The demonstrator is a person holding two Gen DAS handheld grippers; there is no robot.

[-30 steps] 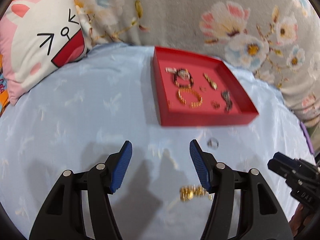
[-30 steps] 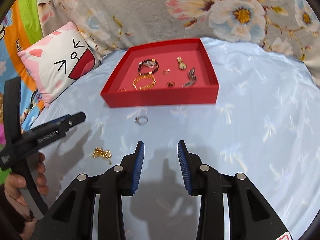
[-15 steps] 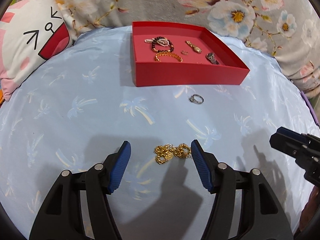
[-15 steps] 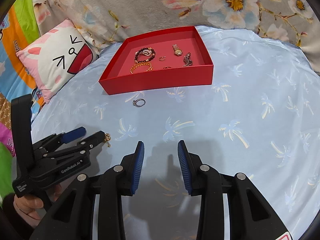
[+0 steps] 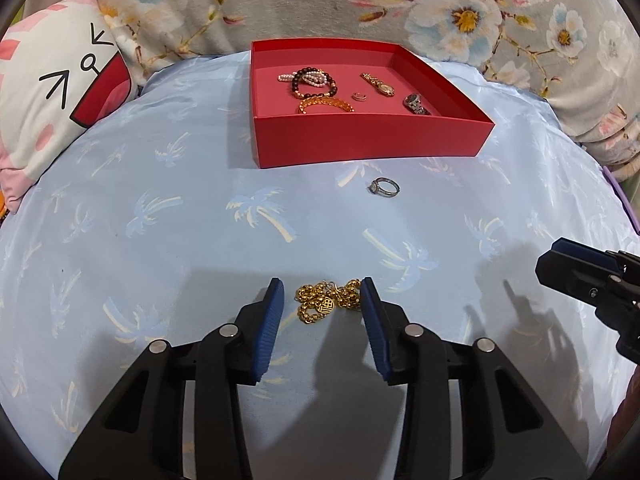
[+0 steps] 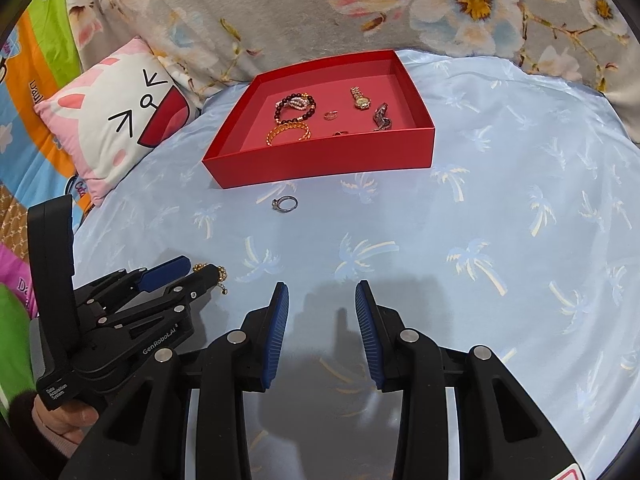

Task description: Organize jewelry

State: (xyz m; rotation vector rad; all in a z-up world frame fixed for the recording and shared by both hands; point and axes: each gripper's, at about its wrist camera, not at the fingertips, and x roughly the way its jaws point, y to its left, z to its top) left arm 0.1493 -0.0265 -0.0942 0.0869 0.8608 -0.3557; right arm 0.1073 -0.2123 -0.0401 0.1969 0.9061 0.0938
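Note:
A gold chain with a round pendant (image 5: 326,305) lies bunched on the blue palm-print cloth. My left gripper (image 5: 320,292) stands around it and its jaws are closing. The right pad is at the chain's edge and the left pad is still a gap away. In the right wrist view the chain (image 6: 210,270) peeks out at the left gripper's (image 6: 198,272) tips. A silver ring (image 5: 384,187) lies loose in front of the red box (image 5: 360,140), which holds bracelets, watches and small rings. My right gripper (image 6: 322,292) hovers open over bare cloth, holding nothing.
A cat-face pillow (image 5: 52,92) lies at the far left and a floral blanket (image 5: 440,8) rises behind the box. The right gripper (image 5: 550,258) reaches in at the right edge of the left wrist view. A hand (image 6: 60,412) holds the left gripper's handle.
My left gripper moved forward and down until the chain, earlier beside its right finger, lay between the fingers. Its jaws then narrowed. The right gripper stayed put.

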